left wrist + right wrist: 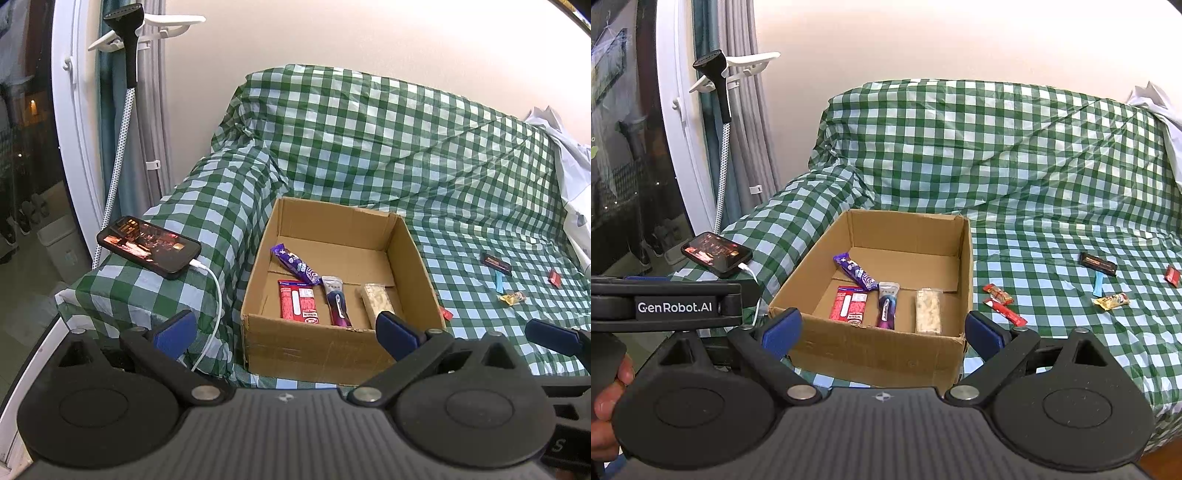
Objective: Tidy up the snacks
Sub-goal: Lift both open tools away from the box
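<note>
Green-checked cloth (pixel 1015 177) covers the sofa; cardboard box (pixel 886 343) sits on it. Inside the box: purple bar (pixel 855 276), red packet (pixel 848 306), purple pouch (pixel 887 304), pale bar (pixel 928 311). Right of the box, loose snacks (pixel 1001 302) lie scattered. Your left tool (pixel 284 332) and right tool (pixel 882 330) both spread, holding nothing, near the box's front wall.

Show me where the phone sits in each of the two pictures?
Left wrist view: the phone lies at left of centre on the checked armrest, its white cable plugged in, left of the box.
Right wrist view: the phone sits further left and smaller, just above the other hand-held gripper's body.
Shared landmark: the box, to the right of the phone in both.
</note>
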Action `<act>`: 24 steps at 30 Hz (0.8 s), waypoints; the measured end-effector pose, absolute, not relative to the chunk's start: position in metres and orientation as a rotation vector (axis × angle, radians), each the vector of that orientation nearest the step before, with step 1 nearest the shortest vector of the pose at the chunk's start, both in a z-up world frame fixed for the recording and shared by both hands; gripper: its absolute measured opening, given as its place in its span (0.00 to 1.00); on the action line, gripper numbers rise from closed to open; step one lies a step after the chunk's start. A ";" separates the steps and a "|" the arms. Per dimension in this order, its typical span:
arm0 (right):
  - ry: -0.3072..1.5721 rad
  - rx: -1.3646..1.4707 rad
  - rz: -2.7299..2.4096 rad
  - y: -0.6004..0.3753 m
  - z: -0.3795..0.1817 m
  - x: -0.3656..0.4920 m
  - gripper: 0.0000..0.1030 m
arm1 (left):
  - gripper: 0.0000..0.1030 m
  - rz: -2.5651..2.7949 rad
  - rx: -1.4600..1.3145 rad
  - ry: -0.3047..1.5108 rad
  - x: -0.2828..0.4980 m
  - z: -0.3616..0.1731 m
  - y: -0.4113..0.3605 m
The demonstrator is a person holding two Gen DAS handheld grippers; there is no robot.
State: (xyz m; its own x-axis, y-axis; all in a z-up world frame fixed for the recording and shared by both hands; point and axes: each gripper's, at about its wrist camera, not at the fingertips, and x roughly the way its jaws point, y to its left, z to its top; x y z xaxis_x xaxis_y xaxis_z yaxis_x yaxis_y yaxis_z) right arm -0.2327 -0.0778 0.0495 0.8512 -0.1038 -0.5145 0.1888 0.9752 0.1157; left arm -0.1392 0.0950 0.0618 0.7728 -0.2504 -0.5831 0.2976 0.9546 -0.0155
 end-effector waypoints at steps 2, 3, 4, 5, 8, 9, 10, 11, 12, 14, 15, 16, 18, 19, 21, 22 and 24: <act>0.534 0.170 -0.157 -0.078 0.049 -0.233 0.93 | 1.00 -0.298 0.082 0.622 -0.138 0.062 0.096; 0.535 0.172 -0.158 -0.078 0.049 -0.233 0.93 | 1.00 -0.299 0.083 0.623 -0.138 0.061 0.096; 0.536 0.174 -0.158 -0.078 0.048 -0.233 0.93 | 1.00 -0.299 0.084 0.624 -0.137 0.062 0.096; 0.537 0.175 -0.159 -0.078 0.048 -0.232 0.93 | 1.00 -0.299 0.086 0.625 -0.136 0.061 0.096; 0.541 0.181 -0.159 -0.079 0.047 -0.231 0.93 | 1.00 -0.301 0.089 0.631 -0.132 0.059 0.097; 0.543 0.182 -0.159 -0.079 0.046 -0.230 0.93 | 1.00 -0.301 0.091 0.634 -0.131 0.058 0.097; 0.545 0.184 -0.158 -0.080 0.046 -0.230 0.93 | 1.00 -0.300 0.092 0.636 -0.130 0.058 0.097; 0.546 0.187 -0.158 -0.080 0.045 -0.229 0.93 | 1.00 -0.299 0.093 0.639 -0.129 0.057 0.097; 0.548 0.189 -0.158 -0.080 0.044 -0.229 0.93 | 1.00 -0.299 0.095 0.641 -0.129 0.057 0.096; 0.551 0.195 -0.157 -0.082 0.043 -0.228 0.93 | 1.00 -0.297 0.098 0.645 -0.127 0.057 0.095; 0.552 0.198 -0.157 -0.082 0.042 -0.227 0.93 | 1.00 -0.298 0.101 0.646 -0.127 0.056 0.095; 0.553 0.201 -0.157 -0.083 0.041 -0.228 0.93 | 1.00 -0.297 0.102 0.648 -0.126 0.056 0.094; 0.554 0.207 -0.155 -0.085 0.040 -0.227 0.93 | 1.00 -0.296 0.109 0.648 -0.125 0.055 0.092; 0.555 0.211 -0.155 -0.086 0.039 -0.227 0.93 | 1.00 -0.295 0.113 0.649 -0.125 0.055 0.091; 0.557 0.219 -0.155 -0.089 0.037 -0.227 0.93 | 1.00 -0.293 0.121 0.650 -0.124 0.055 0.088; 0.557 0.224 -0.155 -0.090 0.036 -0.226 0.93 | 1.00 -0.292 0.126 0.651 -0.123 0.055 0.087; 0.558 0.235 -0.156 -0.093 0.034 -0.226 0.93 | 1.00 -0.289 0.135 0.652 -0.122 0.054 0.083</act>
State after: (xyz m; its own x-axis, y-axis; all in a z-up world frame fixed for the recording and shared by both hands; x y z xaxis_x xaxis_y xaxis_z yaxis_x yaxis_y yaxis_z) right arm -0.2259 -0.0932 0.0338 0.8374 -0.0827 -0.5403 0.2099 0.9614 0.1781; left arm -0.1218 0.0831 0.0543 0.7563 -0.2224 -0.6153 0.3068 0.9512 0.0332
